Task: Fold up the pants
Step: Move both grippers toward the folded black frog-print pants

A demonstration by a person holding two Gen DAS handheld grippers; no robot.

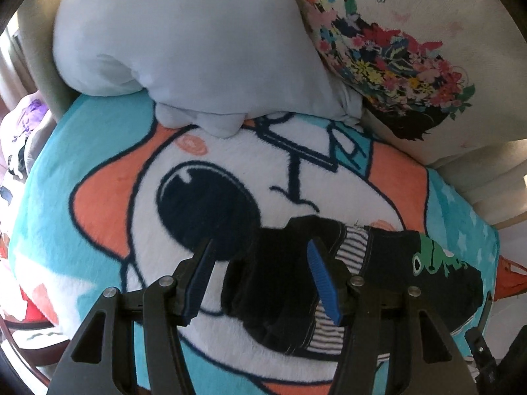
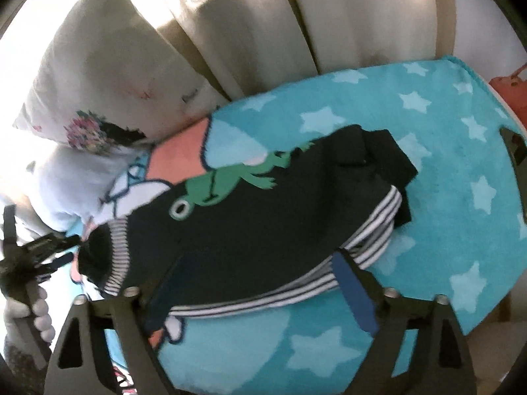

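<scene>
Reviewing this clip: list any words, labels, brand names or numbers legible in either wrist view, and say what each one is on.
None can be read.
Blanket: dark outlined shapes near its top edge may be letters, partly hidden by the pale blue cushion; not readable.
Pants: only a green frog picture, no text.
Floral pillow: flower print only.
Left tool and right tool: no markings visible.

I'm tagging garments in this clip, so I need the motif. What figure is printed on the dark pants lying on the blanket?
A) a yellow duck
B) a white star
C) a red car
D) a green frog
D: a green frog with a round white-ringed eye shows on the dark pants, which have striped trim and lie on the blanket; the left wrist view shows the same frog.
</scene>
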